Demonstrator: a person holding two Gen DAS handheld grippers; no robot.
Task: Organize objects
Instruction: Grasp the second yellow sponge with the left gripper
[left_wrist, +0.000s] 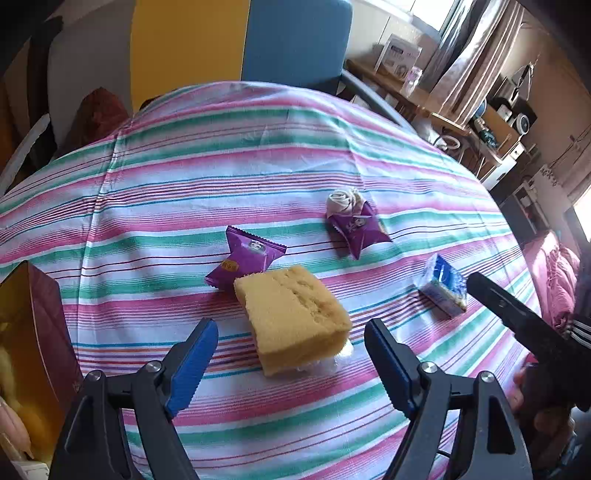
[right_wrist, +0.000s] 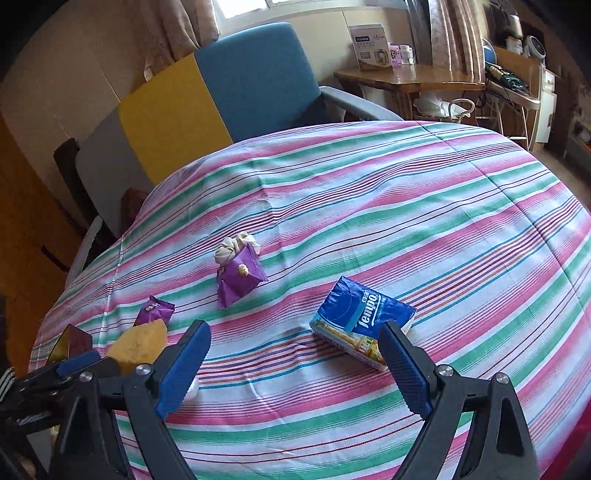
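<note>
Sponge cake (left_wrist: 291, 317) at frame centre lies between the left gripper (left_wrist: 291, 365)'s wide, empty jaws (approach step); next, close. Right gripper (right_wrist: 295, 369) gapes over the tissue pack (right_wrist: 360, 321).

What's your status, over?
Both tools open, empty. Left tool at sponge; right tool near tissue pack. Two purple packets loose on cloth. Nothing blocking.
</note>
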